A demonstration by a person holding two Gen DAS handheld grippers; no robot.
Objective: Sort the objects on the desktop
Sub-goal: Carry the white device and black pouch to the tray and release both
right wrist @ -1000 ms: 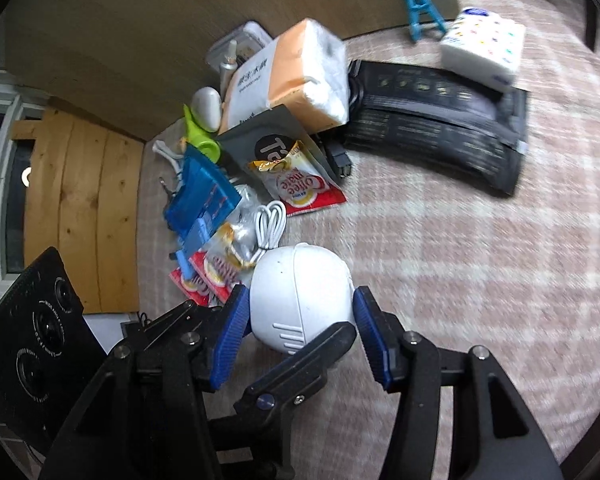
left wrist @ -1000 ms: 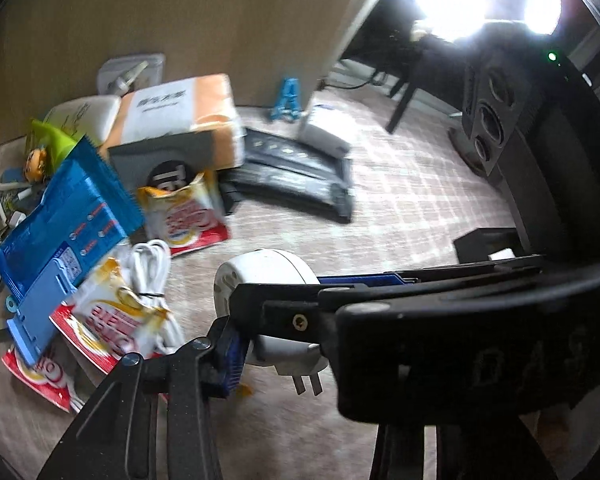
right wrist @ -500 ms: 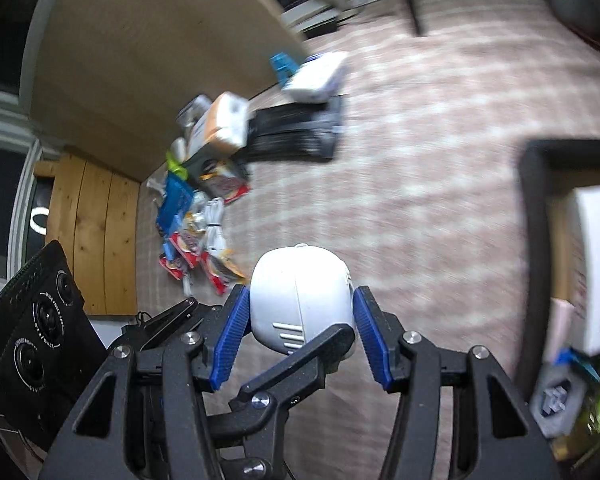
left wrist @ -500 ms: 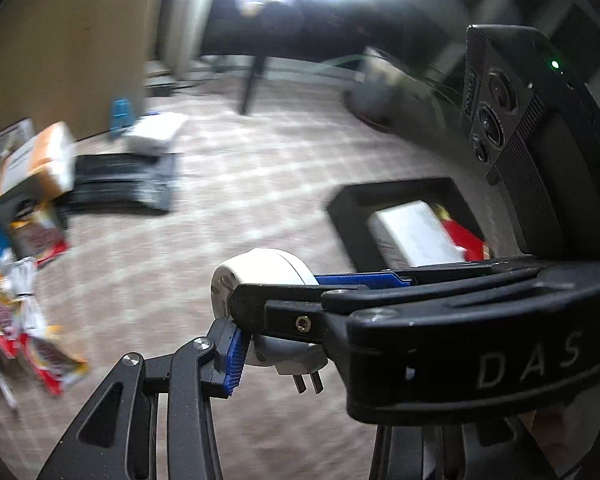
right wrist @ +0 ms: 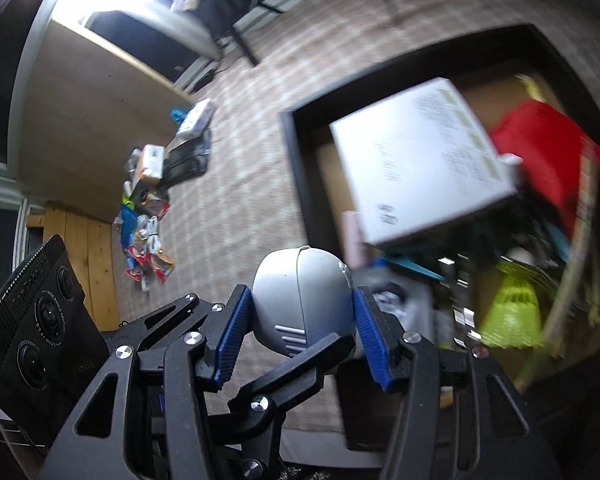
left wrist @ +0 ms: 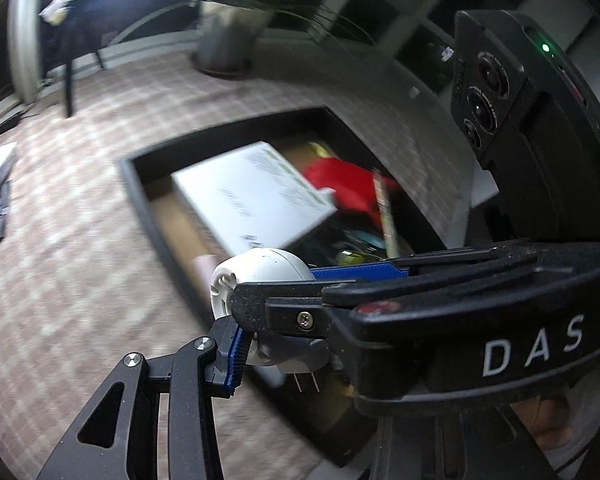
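Note:
A white round plug adapter (right wrist: 300,300) with metal prongs is held off the checked cloth. My right gripper (right wrist: 302,344) is shut on it, a blue pad on each side. In the left wrist view the adapter (left wrist: 260,276) hangs above the near left rim of a black tray (left wrist: 140,200). My left gripper (left wrist: 276,356) presses one blue pad against its lower side. The right gripper's body hides the left gripper's other finger. In the tray (right wrist: 296,168) lie a white box (right wrist: 416,160), a red item (right wrist: 540,152) and a yellow-green item (right wrist: 508,312).
A pile of snack packets, cable and boxes (right wrist: 148,220) lies far left on the cloth, beside a black keyboard-like slab (right wrist: 188,160) and a wooden panel. A plant pot (left wrist: 228,28) stands beyond the tray. A hand (left wrist: 552,424) shows at the lower right.
Both grippers have carried the adapter away from the pile and to the right, up to the black tray. The pile has shrunk into the distance. Neither grip has changed.

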